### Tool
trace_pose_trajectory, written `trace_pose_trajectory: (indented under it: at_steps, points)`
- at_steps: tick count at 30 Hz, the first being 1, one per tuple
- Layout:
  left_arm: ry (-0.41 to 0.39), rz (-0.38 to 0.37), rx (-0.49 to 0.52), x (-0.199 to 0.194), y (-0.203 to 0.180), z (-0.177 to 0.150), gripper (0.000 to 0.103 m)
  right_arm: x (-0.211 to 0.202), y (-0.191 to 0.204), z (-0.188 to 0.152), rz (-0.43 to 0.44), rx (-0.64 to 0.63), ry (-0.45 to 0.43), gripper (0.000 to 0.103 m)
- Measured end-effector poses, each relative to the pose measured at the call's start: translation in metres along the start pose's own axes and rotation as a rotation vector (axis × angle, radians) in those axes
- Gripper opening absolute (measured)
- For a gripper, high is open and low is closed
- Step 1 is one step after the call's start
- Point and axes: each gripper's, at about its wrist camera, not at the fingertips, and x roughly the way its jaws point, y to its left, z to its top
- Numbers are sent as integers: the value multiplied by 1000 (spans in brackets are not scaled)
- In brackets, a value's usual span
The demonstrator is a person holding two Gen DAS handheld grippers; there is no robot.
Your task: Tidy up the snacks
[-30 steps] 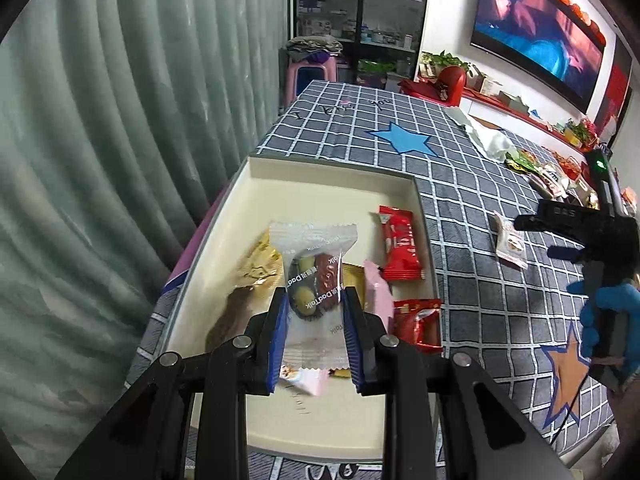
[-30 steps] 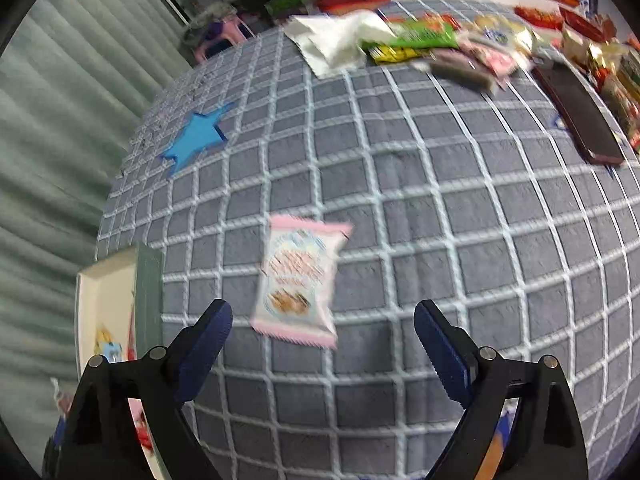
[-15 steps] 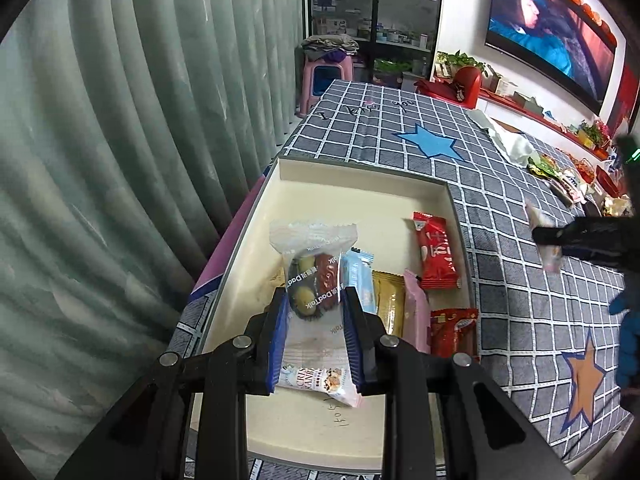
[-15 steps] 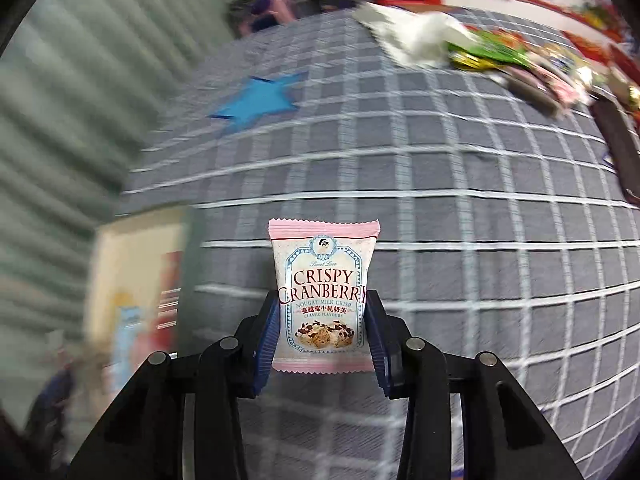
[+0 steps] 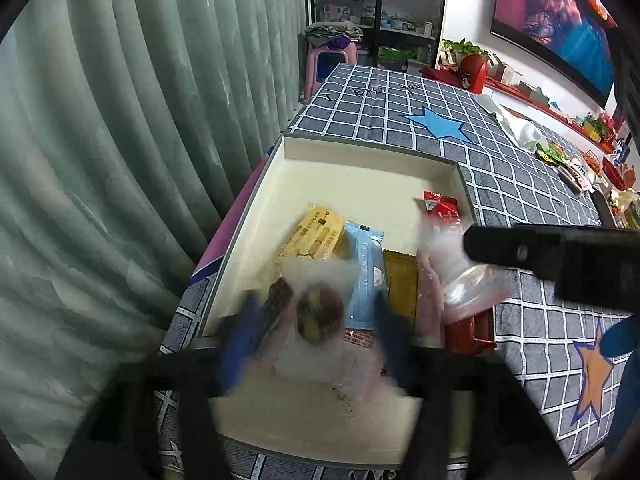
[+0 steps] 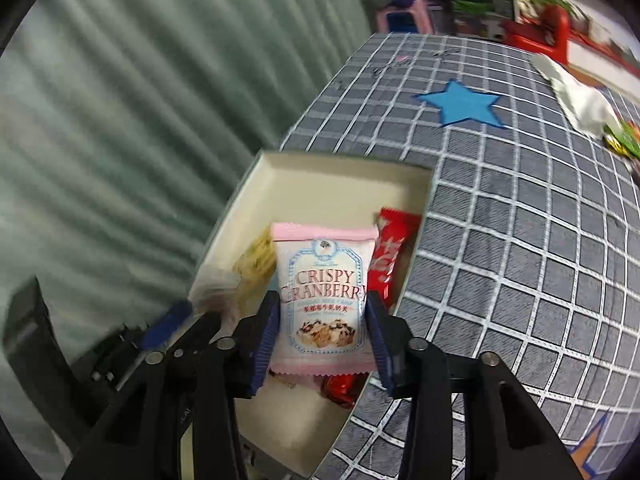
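Note:
A cream tray (image 5: 360,156) holds a row of snack packets: yellow (image 5: 314,236), light blue (image 5: 366,272), gold (image 5: 400,284), pink and red (image 5: 440,208). My left gripper (image 5: 316,340) is blurred, jaws spread, with the clear Dadtalk packet (image 5: 318,316) loose between them over the tray. My right gripper (image 6: 322,340) is shut on a pink Crispy Cranberry packet (image 6: 324,300) and holds it upright above the tray (image 6: 340,176). It shows blurred in the left wrist view (image 5: 452,276).
The grey checked tablecloth (image 6: 520,240) has a blue star (image 6: 460,108). More snacks (image 5: 580,168) and white paper (image 6: 580,96) lie far right. A green curtain (image 5: 120,160) hangs left of the tray.
My left gripper has opened and let go of the clear packet in the tray. My right gripper has carried the cranberry packet left, from over the cloth to over the tray.

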Motion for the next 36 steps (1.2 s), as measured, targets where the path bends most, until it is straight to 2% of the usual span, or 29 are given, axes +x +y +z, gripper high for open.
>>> trace_pose_trajectory:
  at_steps: [1, 2, 6, 9, 15, 16, 36]
  points:
    - [-10, -2, -3, -1, 0, -1, 81, 0, 4, -2, -20, -23, -1, 82]
    - [-10, -5, -3, -2, 1, -2, 82, -3, 7, -3, -32, -39, -13, 92]
    - [-5, -12, 12, -3, -2, -3, 89, -13, 15, -8, -88, -104, -29, 92]
    - [5, 10, 14, -4, -4, -3, 103, -19, 16, -13, -102, -125, -33, 93]
    - [11, 36, 34, -7, -8, -5, 103, -14, 11, -14, -121, -147, -12, 93]
    - [10, 37, 38, -8, -10, -6, 103, -15, 12, -15, -123, -152, -8, 103]
    - [8, 82, 82, -23, -25, -8, 103, -21, 15, -23, -107, -196, 5, 103]
